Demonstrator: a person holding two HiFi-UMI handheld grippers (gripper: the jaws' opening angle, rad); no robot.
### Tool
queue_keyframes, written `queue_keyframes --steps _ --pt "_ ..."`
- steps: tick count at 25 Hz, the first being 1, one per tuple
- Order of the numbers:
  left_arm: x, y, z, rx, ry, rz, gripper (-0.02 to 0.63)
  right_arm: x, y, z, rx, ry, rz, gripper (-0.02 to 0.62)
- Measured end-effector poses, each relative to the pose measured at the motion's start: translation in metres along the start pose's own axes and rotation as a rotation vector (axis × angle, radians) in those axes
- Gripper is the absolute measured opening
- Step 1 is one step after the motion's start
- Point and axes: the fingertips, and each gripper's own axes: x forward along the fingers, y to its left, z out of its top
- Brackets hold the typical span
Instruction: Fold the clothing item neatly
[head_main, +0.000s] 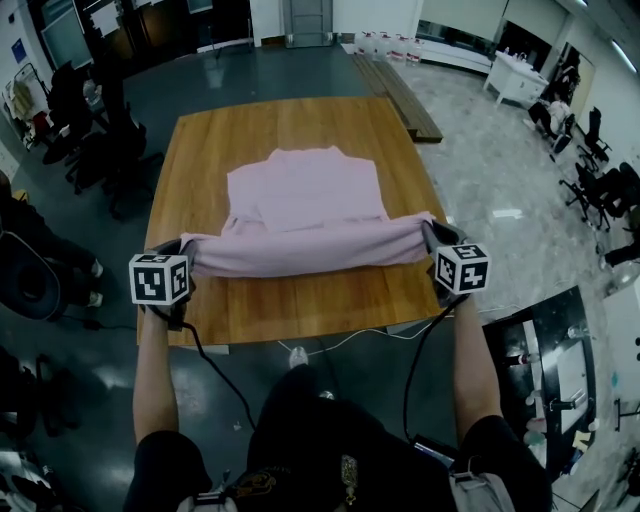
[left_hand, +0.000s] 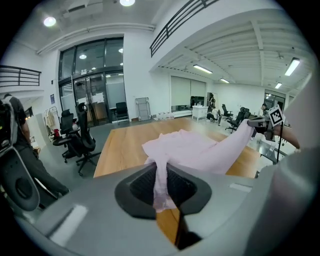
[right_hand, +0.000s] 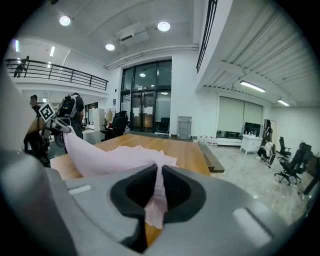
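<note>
Nearest the head camera were the person's two forearms, at the bottom of the frame. Each ended in a gripper at the near edge of the table (head_main: 290, 305).

Positions, left to right:
- At lower left, the left gripper (head_main: 183, 250) had its jaws almost closed on the near-left corner of the pink clothing item (head_main: 305, 195). The left gripper view showed a thin bunch of cloth clamped between the pads, with a short tail hanging below them.
- At frame centre, the far part of the clothing item lay flat on the wood. Its near edge was raised off the table and stretched as a band between the two grippers.
- At lower right, the right gripper (head_main: 433, 235) had its jaws likewise almost closed, pinching the near-right corner in the same manner.

Probable faults from this state:
1. Slip. Each grip held only a narrow pinch of thin fabric, so too much tension across the band could pull a corner free.
2. Skew. If one hand travelled further or higher than the other, the folded edge would likely land crooked.
3. Drag. Carrying the edge too low could push the flat part along the wood and bunch it.
4. Sag. Too little tension would probably let the middle of the band droop and crease.

Containers: none could be made out on or beside the table, so there were no contents to report.
</note>
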Motion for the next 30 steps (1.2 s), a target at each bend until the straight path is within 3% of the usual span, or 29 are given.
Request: queue_keyframes --steps 7,14,22,30 --pt "0.086 0.031 0.033 0.055 0.08 -0.026 0.04 0.082 -0.021 0.014 -0.002 0.074 -0.016 0.028" --pt "0.191 0.051 0.04 0.088 0.198 -0.084 0.04 0.165 -0.043 -0.007 -0.017 0.209 -0.045 0.029" --pt "0.276 0.057 0.011 0.104 0.308 -0.109 0.044 0.235 -0.06 -0.044 -0.042 0.342 -0.071 0.031" --pt "0.31 0.057 -0.021 0.094 0.353 -0.125 0.057 0.265 -0.066 -0.092 -0.03 0.457 -0.112 0.04"
